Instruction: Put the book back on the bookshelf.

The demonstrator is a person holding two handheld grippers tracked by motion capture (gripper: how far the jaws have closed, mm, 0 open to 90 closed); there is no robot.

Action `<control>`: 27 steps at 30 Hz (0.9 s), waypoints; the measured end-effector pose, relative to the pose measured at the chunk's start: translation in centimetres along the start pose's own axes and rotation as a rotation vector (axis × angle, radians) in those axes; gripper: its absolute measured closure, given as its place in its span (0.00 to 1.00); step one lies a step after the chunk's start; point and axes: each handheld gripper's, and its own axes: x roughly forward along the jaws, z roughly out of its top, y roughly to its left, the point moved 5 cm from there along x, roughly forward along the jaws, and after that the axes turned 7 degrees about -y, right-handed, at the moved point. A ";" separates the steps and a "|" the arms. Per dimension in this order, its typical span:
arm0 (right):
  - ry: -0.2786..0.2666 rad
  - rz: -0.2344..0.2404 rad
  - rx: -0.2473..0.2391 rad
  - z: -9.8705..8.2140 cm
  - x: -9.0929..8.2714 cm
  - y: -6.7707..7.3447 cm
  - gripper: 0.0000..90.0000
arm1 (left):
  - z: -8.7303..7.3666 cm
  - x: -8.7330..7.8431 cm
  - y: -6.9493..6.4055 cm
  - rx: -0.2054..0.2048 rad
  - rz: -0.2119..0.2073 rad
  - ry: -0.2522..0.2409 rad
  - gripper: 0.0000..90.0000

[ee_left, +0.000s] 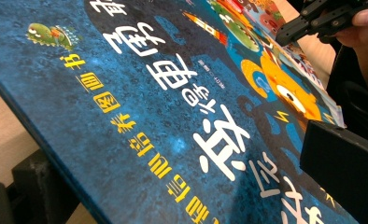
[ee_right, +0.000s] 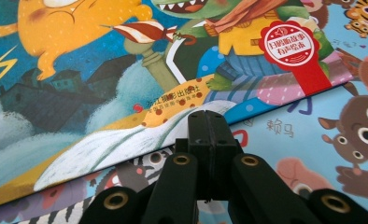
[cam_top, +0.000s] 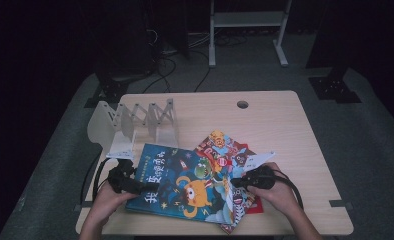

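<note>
One worktop (cam_top: 285, 130) carries two picture books and one white folding rack (cam_top: 130, 122). The blue book (cam_top: 180, 182) lies on top, partly covering the red book (cam_top: 225, 145), whose cover sticks out beyond it on the right gripper's side.

There are two grippers, one in each hand. The left gripper (cam_top: 147, 188) has the blue book's edge between its fingers: in the left gripper view one finger (ee_left: 341, 163) lies on the cover and the other (ee_left: 37, 186) sits below the book's edge, so it looks pinched, the book tilting up off the worktop there. The right gripper (cam_top: 237, 182) sits at the opposite edge; in the right gripper view its fingers (ee_right: 212, 140) are pressed together with nothing between them, tips right at the blue book's edge where it overlaps the red one.

The high view gives both books, the rack and both hands at once. The left gripper view adds the cover's white and yellow lettering close up, plus the right gripper (ee_left: 322, 18) far off. The right gripper view shows a red seal (ee_right: 289, 44) on the blue cover.
</note>
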 end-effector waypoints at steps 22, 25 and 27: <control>0.057 0.059 -0.050 1.3 1.3 1.5 0.99 | 3.4 -2.9 -1.9 0.073 0.017 -0.043 0.00; 0.062 0.062 -0.053 1.3 1.4 1.7 0.99 | 3.9 -3.1 -2.3 0.086 0.018 -0.045 0.00; 0.066 0.069 -0.056 1.4 1.5 1.7 0.99 | 4.6 -3.3 -2.8 0.102 0.013 -0.049 0.00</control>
